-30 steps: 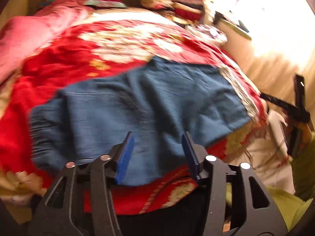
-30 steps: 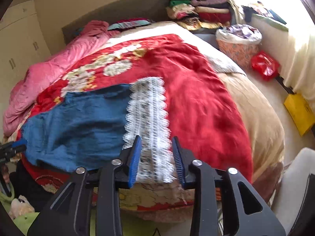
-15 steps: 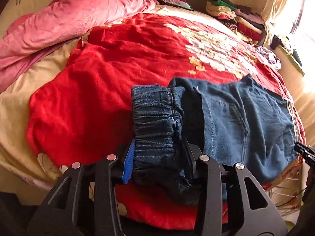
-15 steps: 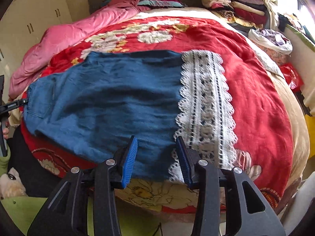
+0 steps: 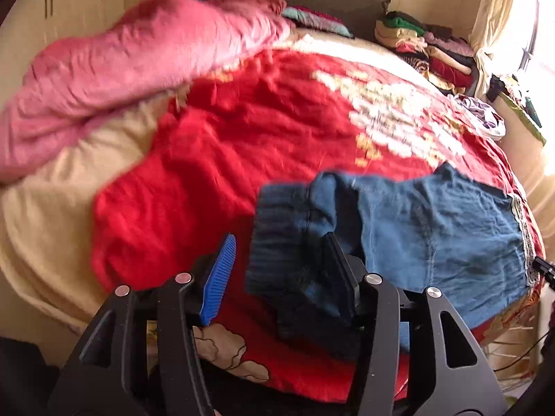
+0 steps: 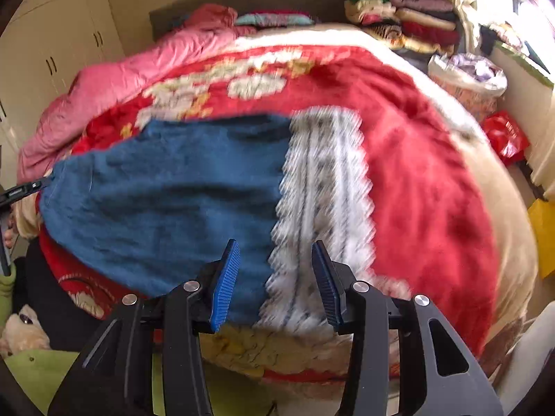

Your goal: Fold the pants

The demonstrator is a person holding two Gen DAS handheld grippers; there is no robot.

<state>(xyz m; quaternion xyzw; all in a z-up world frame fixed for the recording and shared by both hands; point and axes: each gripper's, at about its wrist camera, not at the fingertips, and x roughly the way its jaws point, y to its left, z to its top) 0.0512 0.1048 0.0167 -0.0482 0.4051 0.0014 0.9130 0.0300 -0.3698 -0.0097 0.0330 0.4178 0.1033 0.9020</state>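
The blue denim pants (image 5: 433, 228) lie across the near edge of the red blanket (image 5: 242, 145), with a white lace hem (image 6: 326, 187) on their right end. My left gripper (image 5: 277, 274) is open; the dark elastic waistband (image 5: 277, 239) sits bunched between its fingers, against the right finger. My right gripper (image 6: 275, 277) is open and empty, just in front of the lace hem where it meets the denim (image 6: 173, 187).
A pink quilt (image 5: 121, 69) lies along the bed's left side. Stacks of folded clothes (image 6: 406, 17) sit at the far right by the headboard. A basket of laundry (image 6: 468, 76) and a red bag (image 6: 504, 137) are on the floor to the right.
My left gripper has opened around the waistband it was closed on. My right gripper has drawn back slightly and shifted right, toward the lace hem.
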